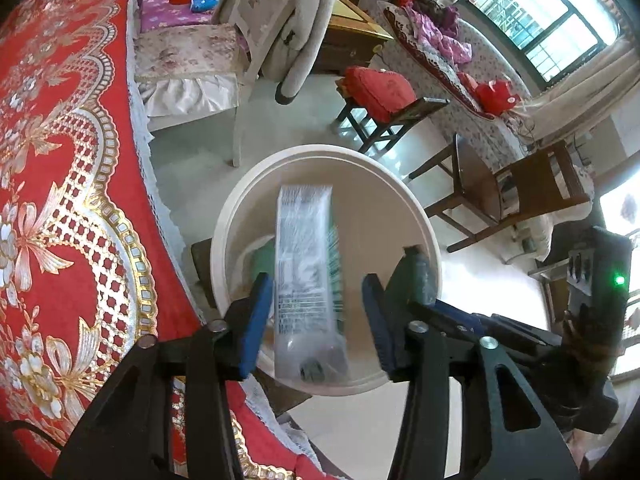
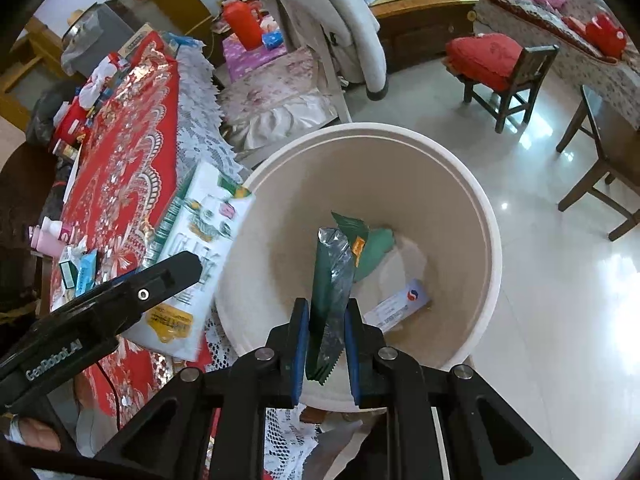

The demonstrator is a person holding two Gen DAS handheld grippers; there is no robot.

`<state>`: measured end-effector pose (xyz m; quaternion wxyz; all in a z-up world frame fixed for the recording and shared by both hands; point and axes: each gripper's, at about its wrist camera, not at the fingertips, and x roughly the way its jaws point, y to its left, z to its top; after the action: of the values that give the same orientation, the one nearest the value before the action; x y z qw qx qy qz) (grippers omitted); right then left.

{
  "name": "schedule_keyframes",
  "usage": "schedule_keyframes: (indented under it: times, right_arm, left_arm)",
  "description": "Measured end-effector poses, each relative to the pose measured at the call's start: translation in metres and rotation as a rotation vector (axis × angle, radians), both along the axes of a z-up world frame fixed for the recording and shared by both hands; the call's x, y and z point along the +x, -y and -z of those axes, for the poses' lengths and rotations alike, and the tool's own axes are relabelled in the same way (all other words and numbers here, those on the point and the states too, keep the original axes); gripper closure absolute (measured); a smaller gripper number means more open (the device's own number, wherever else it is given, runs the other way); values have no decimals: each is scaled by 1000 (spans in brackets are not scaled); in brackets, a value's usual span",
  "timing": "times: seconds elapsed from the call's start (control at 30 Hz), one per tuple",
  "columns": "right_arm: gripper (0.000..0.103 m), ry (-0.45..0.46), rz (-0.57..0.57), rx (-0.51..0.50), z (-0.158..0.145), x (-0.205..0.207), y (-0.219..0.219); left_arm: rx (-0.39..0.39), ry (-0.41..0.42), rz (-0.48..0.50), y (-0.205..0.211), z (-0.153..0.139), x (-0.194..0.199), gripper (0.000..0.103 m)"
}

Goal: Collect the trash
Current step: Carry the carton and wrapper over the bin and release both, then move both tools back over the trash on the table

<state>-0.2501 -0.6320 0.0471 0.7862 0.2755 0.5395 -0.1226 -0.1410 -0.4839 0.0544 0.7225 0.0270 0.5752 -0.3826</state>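
Note:
A white round bin (image 1: 400, 184) stands on the floor beside the table. My left gripper (image 1: 316, 312) is open above it, and a white and green carton (image 1: 306, 280), blurred, is between the fingers without being clamped. In the right wrist view the same carton (image 2: 196, 248) hangs at the bin's (image 2: 484, 216) left rim under the left gripper (image 2: 120, 304). My right gripper (image 2: 326, 344) is shut on a dark green wrapper (image 2: 330, 292) over the bin. A green packet (image 2: 372, 248) and a white box (image 2: 400, 304) lie inside the bin.
The table with a red and gold cloth (image 1: 60, 200) and lace edge is at the left, with small boxes and bottles (image 2: 72, 260) on it. Chairs (image 1: 512, 196), a stool with a red cushion (image 2: 488, 60) and a sofa stand on the shiny floor beyond.

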Motion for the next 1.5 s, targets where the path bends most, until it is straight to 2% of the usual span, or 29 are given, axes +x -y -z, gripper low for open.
schedule_keyframes:
  times: [0.07,0.1,0.27,0.6,0.8,1.1,1.5]
  right_arm:
    - [71,-12,5,-10,1,1,1]
    - [70,-10,8,-13,2,0,1]
    - [69,-21,0,-11,3,0,-2]
    - [69,-13,-27,-28,-2,9,-16]
    - [63,2,-57,-46,-9,22,-32]
    - [63,31,-148,-81,-21,55,-74]
    - [59,64,-258,-112,-29,97,-138]
  left_arm:
    - [-10,-6,-7,-3,-1,1,50]
    - [-12,-5,-11,-4,-2,2,47]
    - [-5,-6,-24,-14,-2,3,46]
    - [8,60,-61,-34,-15,4,46]
    - [23,102,-105,-52,-21,9,46]
    - [49,151,-213,-99,-28,29,46]
    - [52,170,-355,-180,-40,51,47]
